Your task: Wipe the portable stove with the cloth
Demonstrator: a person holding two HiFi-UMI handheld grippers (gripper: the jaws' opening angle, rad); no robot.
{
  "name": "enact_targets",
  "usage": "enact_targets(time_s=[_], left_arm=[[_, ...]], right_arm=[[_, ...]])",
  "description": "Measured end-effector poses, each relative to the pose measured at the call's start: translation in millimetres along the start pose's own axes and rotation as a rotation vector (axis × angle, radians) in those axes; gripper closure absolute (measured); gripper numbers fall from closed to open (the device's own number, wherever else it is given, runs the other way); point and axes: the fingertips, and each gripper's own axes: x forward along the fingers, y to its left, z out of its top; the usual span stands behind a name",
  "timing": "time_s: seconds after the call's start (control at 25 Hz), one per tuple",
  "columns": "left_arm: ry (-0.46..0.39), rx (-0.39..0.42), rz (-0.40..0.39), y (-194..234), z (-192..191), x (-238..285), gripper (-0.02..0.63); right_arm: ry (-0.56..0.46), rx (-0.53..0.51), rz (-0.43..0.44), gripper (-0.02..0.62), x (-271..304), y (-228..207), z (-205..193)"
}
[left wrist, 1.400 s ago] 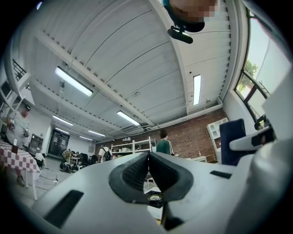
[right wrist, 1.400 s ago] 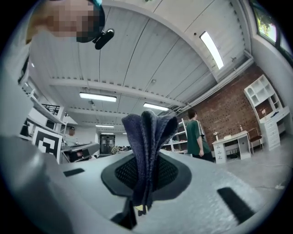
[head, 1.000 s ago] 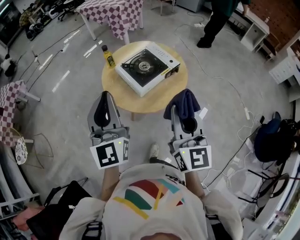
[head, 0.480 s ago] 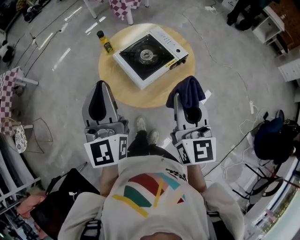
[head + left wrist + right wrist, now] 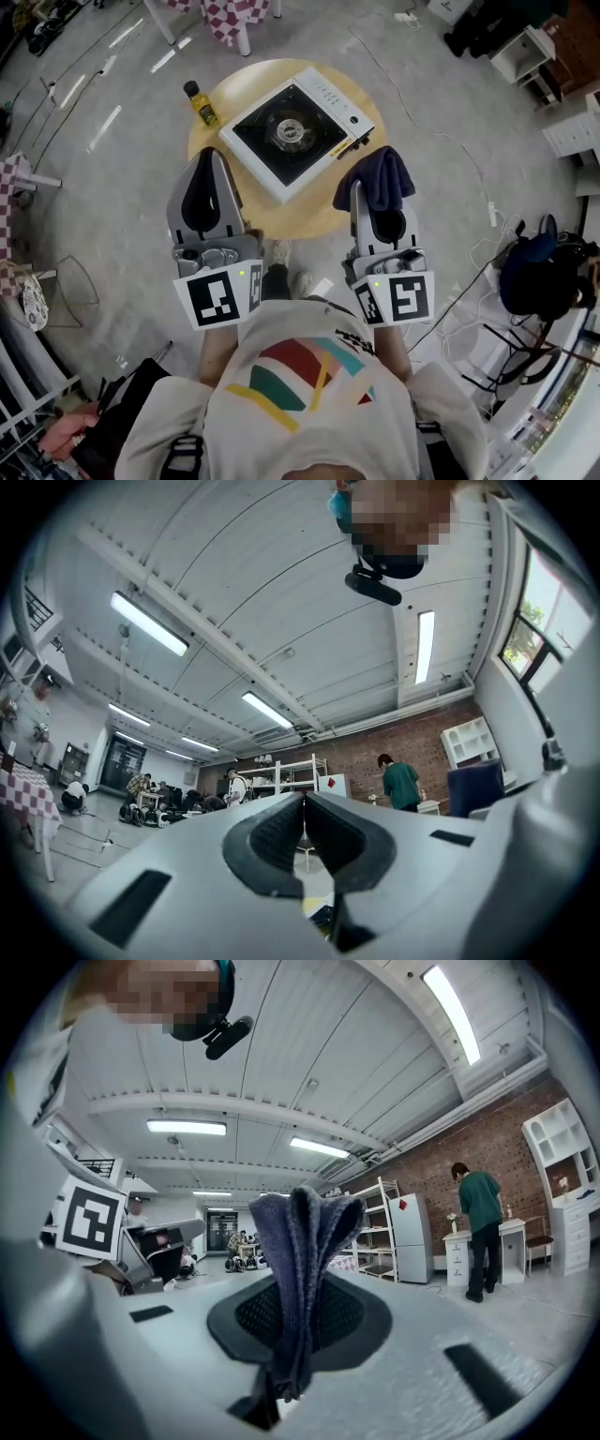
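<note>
Holding the dark blue cloth (image 5: pixel 377 174) clamped in the right tongs (image 5: pixel 371 193) over the near edge of the round bench (image 5: pixel 309 218), just short of the white stove (image 5: pixel 295 131); left tongs (image 5: pixel 208 161) pressed together, empty.

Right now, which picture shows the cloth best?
The right gripper view. There the cloth fills the middle, its folds are clear, and you can see it pinched in the right gripper. The head view shows it only as a small dark bundle at that gripper's tip. The left gripper view shows none of it.
</note>
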Motion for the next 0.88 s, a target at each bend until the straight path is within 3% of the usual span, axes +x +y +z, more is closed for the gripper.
enact_targets(time_s=[0.56, 0.88], left_arm=[[0.043, -0.07, -0.05, 51.5, -52.9, 60.6, 0.6], [0.048, -0.057, -0.047, 49.9, -65.9, 81.8, 0.6]], right_arm=[[0.117, -0.011, -0.04, 0.565, 77.6, 2.5, -34.6], [0.119, -0.013, -0.056, 0.565, 97.0, -18.4, -41.7]])
